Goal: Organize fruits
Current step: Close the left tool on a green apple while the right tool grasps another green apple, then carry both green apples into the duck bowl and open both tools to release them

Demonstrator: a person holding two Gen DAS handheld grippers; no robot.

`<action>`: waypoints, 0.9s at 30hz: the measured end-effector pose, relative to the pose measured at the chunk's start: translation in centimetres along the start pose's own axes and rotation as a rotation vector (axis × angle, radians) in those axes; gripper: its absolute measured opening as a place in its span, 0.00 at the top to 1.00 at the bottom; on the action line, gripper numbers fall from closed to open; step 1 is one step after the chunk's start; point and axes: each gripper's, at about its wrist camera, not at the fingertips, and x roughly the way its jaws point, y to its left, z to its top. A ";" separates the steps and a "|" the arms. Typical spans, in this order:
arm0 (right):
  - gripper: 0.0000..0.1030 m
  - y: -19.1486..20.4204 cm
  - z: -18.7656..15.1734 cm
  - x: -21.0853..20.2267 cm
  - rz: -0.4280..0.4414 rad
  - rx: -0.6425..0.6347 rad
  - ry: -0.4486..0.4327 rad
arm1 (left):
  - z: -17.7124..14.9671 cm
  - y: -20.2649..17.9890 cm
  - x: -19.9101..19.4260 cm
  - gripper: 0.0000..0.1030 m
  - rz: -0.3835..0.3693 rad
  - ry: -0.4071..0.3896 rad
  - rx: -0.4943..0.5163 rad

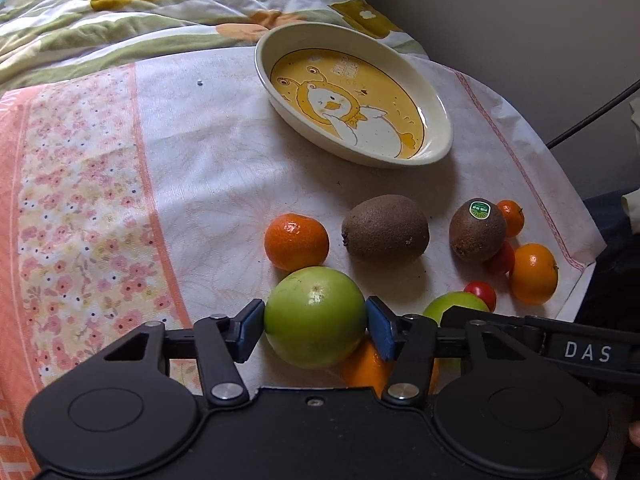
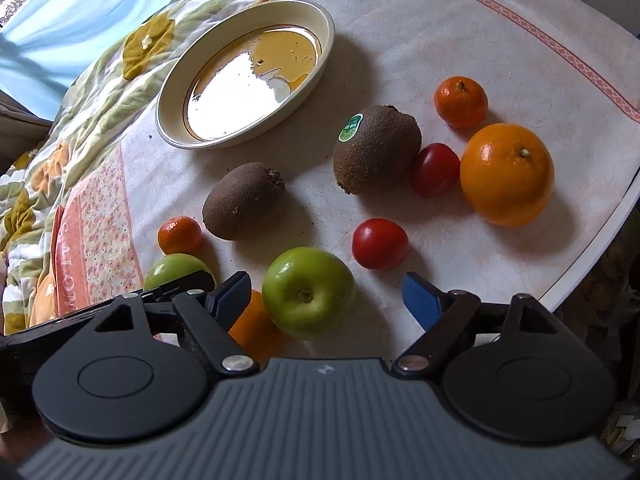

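My left gripper (image 1: 315, 322) is shut on a green apple (image 1: 315, 316) near the table's front, both blue pads touching its sides. My right gripper (image 2: 326, 300) is open around a second green apple (image 2: 308, 296), pads apart from it. An orange (image 2: 252, 330) lies partly hidden between the two apples. An empty cream oval plate (image 1: 434, 120) with a duck picture stands at the back. Two kiwis (image 1: 386, 227) (image 1: 476, 230), mandarins (image 1: 296, 242), a large orange (image 2: 506, 174) and two tomatoes (image 2: 380, 243) lie loose on the cloth.
The table is covered by a white and pink floral cloth (image 1: 100, 220). A flowered quilt (image 1: 140, 12) lies behind it. The table's right edge (image 2: 600, 248) runs close to the large orange. A black cable (image 1: 592, 116) hangs at the right.
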 end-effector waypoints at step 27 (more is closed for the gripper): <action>0.33 0.3 0.1 1.2 0.034 0.014 -0.003 | -1.6 -0.1 -3.1 0.43 0.053 -0.053 0.058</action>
